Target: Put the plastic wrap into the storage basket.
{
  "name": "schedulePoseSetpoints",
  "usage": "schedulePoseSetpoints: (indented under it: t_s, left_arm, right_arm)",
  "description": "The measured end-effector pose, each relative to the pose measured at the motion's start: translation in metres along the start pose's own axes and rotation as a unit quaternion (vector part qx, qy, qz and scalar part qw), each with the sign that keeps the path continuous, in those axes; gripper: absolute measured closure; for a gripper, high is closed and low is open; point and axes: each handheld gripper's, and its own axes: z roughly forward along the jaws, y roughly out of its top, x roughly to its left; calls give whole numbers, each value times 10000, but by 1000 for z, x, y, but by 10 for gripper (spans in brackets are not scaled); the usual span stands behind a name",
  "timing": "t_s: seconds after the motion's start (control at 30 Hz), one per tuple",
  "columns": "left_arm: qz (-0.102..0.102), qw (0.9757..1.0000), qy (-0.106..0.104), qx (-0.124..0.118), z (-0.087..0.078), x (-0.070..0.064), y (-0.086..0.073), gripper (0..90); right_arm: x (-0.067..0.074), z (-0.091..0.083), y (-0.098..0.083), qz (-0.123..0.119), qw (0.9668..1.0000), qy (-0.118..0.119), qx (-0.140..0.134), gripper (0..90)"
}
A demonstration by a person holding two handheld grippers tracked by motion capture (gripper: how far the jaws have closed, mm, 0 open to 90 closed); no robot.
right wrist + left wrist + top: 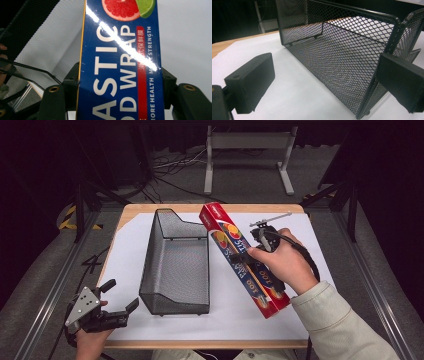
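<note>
A long red and blue box of plastic wrap [225,232] is held at a slant above the white sheet, just right of the black mesh basket [150,255]. My right gripper [248,256] is shut across the box's middle. In the right gripper view the box [120,62] stands between the two jaws of my right gripper [120,87], and the basket's mesh [50,42] lies to its left. My left gripper [121,295] rests open at the table's near left corner. Nothing is between its jaws [327,75], which point at the basket's near corner [342,62].
A white sheet [125,250] covers most of the wooden table [200,344]. The basket has nothing in it. Beyond the table's far edge stands a grey metal frame [247,150] amid cables on the floor.
</note>
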Motion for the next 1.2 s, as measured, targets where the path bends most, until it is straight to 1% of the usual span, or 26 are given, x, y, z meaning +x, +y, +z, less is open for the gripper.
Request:
schedulePoseSetpoints:
  t_s: [0.1, 0.2, 0.4, 0.5, 0.53, 0.6, 0.63, 0.8, 0.9, 0.97, 1.0, 1.17, 1.2]
  left_arm:
    - [2, 10000, 7, 15, 0, 0, 0, 30]
    - [-39, 10000, 18, 16, 0, 1, 0, 23]
    - [-14, 10000, 16, 36, 1, 1, 0, 18]
    - [-8, 10000, 14, 34, 1, 1, 0, 16]
    - [-10, 10000, 13, 27, 1, 1, 0, 15]
    - [-11, 10000, 19, 31, 1, 1, 0, 14]
    - [-9, 10000, 22, 28, 1, 1, 0, 14]
    - [-38, 10000, 27, 11, 1, 1, 0, 13]
    - [-2, 10000, 26, 27, 1, 1, 0, 13]
    - [-21, 10000, 29, 5, 0, 1, 0, 13]
    - [-42, 10000, 37, 9, 0, 1, 0, 13]
    - [-20, 10000, 38, 4, 1, 2, -1, 14]
    - [-18, 10000, 42, 9, 1, 2, -1, 14]
  right_arm:
    - [10, 7, 6, -80, 9999, 78, 24, 394]
    - [17, 12, 11, -128, 9998, 148, 49, 394]
    - [30, 22, 18, -192, 9995, 242, 88, 394]
    - [32, 24, 20, -207, 9994, 246, 100, 394]
    - [38, 28, 24, -244, 9993, 264, 124, 394]
    - [40, 30, 25, -248, 9992, 265, 140, 394]
    - [44, 34, 27, -278, 9991, 275, 149, 394]
    - [51, 43, 31, -341, 9988, 288, 223, 393]
    - [57, 51, 34, -340, 9986, 322, 261, 393]
    - [61, 58, 35, -324, 9985, 327, 313, 393]
    - [61, 60, 36, -372, 9982, 311, 351, 393]
    - [66, 73, 42, -309, 9983, 264, 426, 393]
    - [67, 76, 44, -263, 9983, 261, 452, 392]
